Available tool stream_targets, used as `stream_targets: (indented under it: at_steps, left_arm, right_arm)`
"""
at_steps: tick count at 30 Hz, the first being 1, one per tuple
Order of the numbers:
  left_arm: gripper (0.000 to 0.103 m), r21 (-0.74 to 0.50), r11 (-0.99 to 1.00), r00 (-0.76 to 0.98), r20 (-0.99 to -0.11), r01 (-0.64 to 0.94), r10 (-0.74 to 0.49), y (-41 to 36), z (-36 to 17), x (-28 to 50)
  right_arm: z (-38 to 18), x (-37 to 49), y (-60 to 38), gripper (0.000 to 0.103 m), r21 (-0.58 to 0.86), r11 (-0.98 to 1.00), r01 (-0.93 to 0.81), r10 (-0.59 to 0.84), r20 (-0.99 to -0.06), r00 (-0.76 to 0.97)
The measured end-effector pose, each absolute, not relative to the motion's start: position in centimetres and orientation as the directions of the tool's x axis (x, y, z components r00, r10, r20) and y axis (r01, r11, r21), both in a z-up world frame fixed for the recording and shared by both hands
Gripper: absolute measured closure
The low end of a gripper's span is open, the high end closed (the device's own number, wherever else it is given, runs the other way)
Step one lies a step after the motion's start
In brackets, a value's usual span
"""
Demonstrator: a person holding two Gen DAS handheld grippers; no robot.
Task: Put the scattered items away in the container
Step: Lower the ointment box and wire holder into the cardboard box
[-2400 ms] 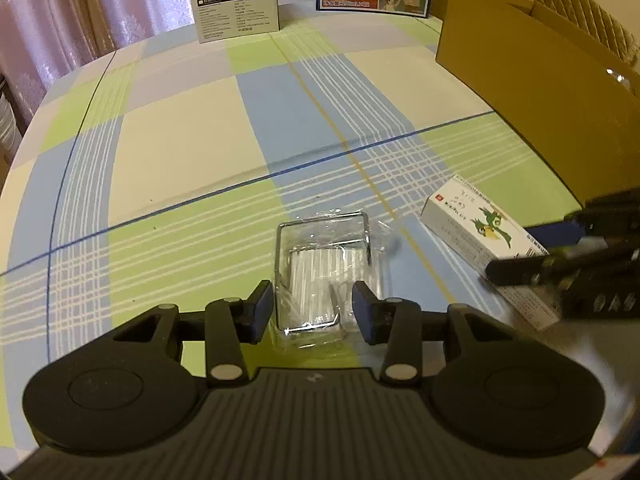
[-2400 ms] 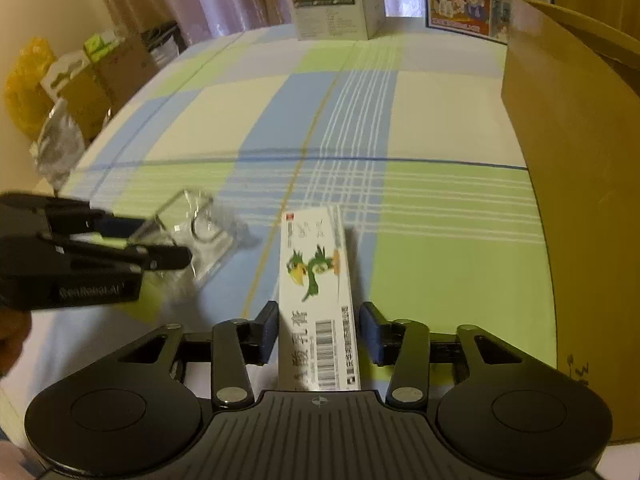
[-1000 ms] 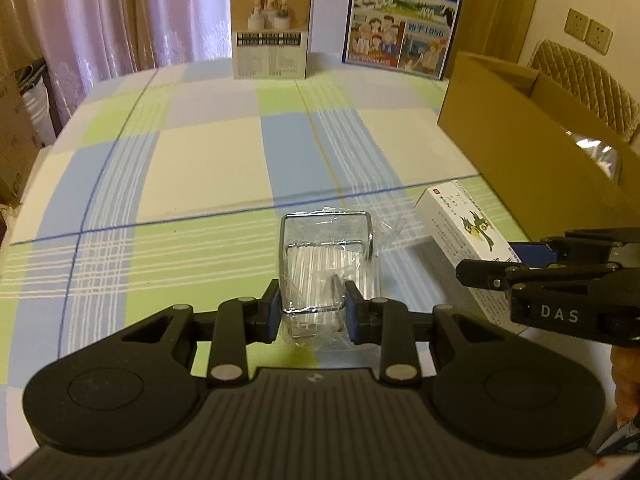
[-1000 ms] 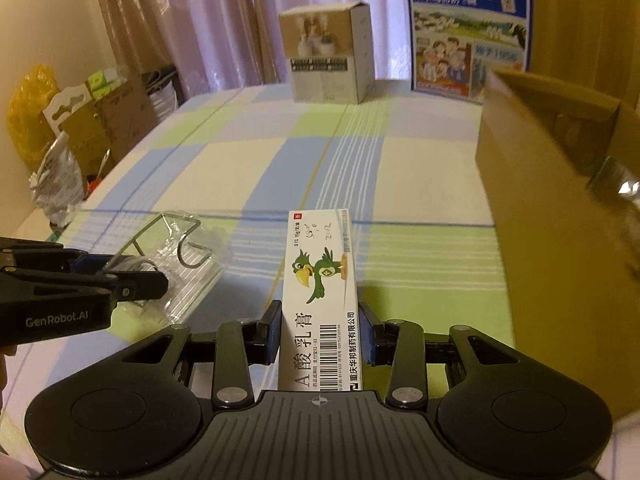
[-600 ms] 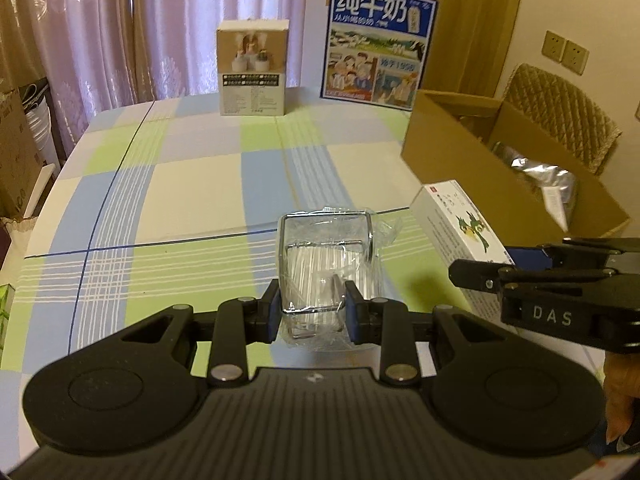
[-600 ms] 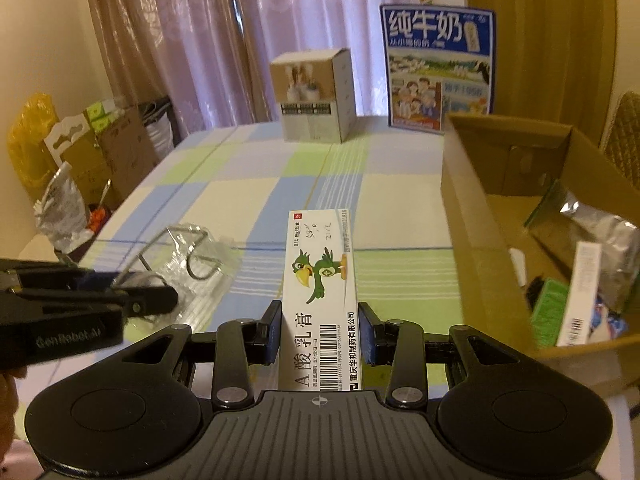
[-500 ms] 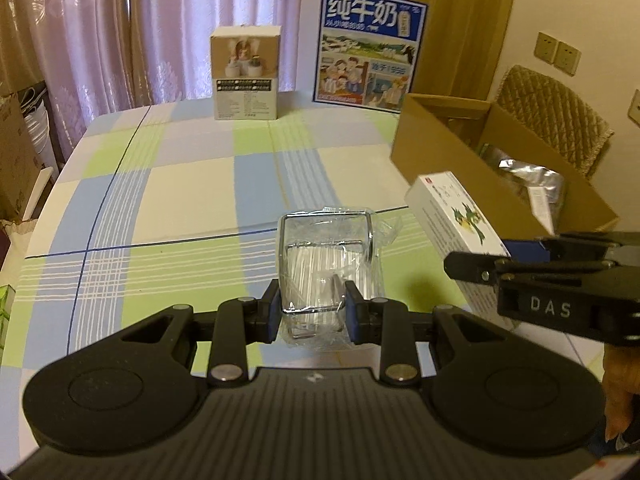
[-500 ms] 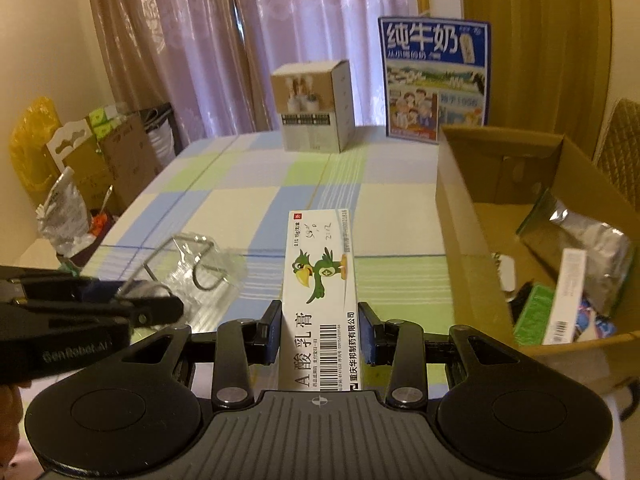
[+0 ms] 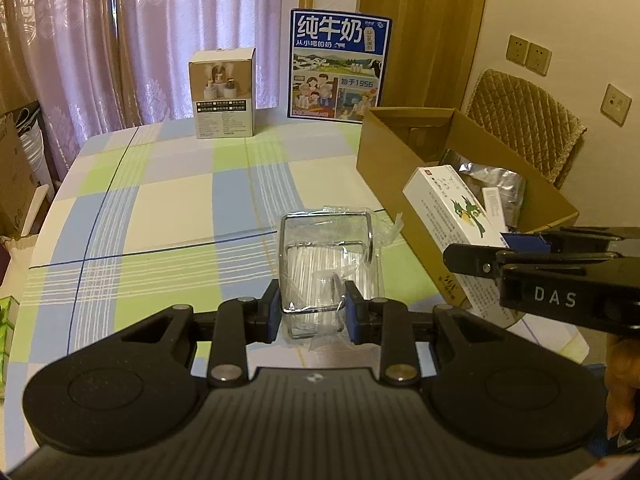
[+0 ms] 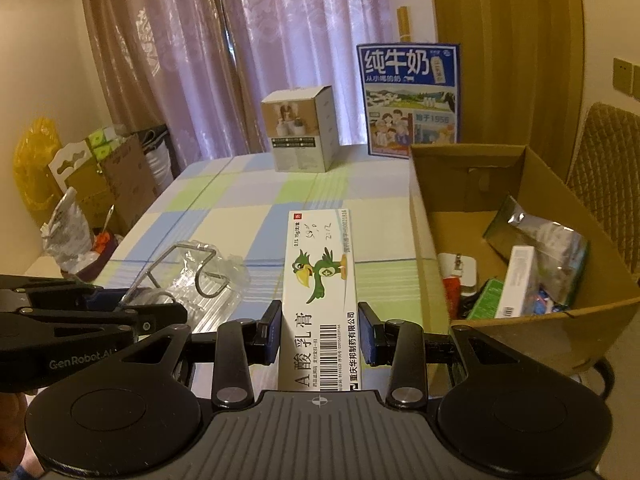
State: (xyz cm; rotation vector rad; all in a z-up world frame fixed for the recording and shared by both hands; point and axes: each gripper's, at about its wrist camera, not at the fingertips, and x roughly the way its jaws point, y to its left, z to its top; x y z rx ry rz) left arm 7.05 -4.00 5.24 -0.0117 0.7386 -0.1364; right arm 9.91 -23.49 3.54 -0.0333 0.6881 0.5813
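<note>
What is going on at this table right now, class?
A person is tidying loose items into the open cardboard box with two handheld grippers. The left gripper is shut on a clear plastic packet with a wire frame, and the right gripper is shut on a white ointment box with a green bird. Both items are held up above the checked tablecloth, beside the box, which already holds several packets. Neither has gone in yet.

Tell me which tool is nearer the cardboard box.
Right. The right tool, gripping the ointment carton, is beside the cardboard box; the left tool, gripping the wrapped wire rack, is farther left.
</note>
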Motion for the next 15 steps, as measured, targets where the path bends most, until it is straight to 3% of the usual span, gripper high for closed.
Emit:
stream_targets:
  at_steps: [15]
  left_arm:
    - [0.077,-0.086,0.985,0.724,-0.669,0.148,-0.167,-8.1,5.6,6.7]
  right_arm:
    - [4.8,10.1,-28.4,0.067,0.166,0.88,-0.445,0.452,-0.582,0.676]
